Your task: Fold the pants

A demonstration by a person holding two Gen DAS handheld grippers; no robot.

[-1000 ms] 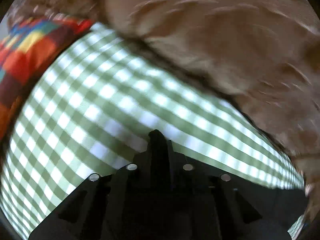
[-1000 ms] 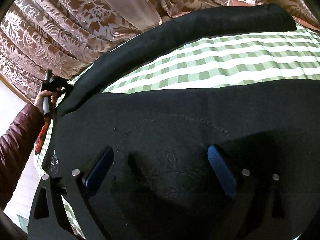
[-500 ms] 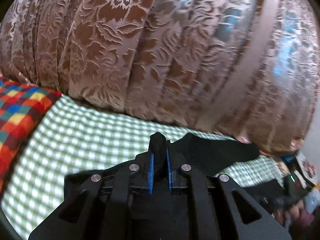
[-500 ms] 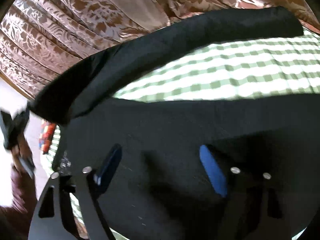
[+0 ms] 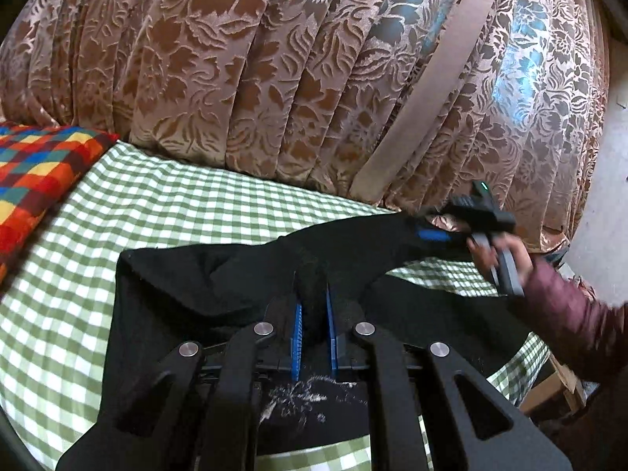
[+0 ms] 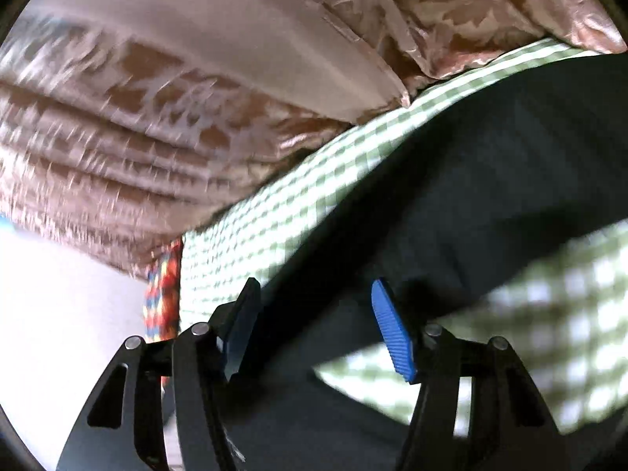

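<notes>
Your left tool [image 5: 312, 306] is clamped on the pants [image 5: 188, 286]; their leg runs away rightward to your right tool [image 6: 318, 325], which gapes around it ungripped.

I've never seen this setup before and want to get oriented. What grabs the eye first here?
The black pants spread across the green checked sheet stand out most, a fold of them pinched in the left gripper. Behind rises a brown floral curtain, with a bright patchwork pillow at far left. The right gripper hangs open over a pant leg.
</notes>
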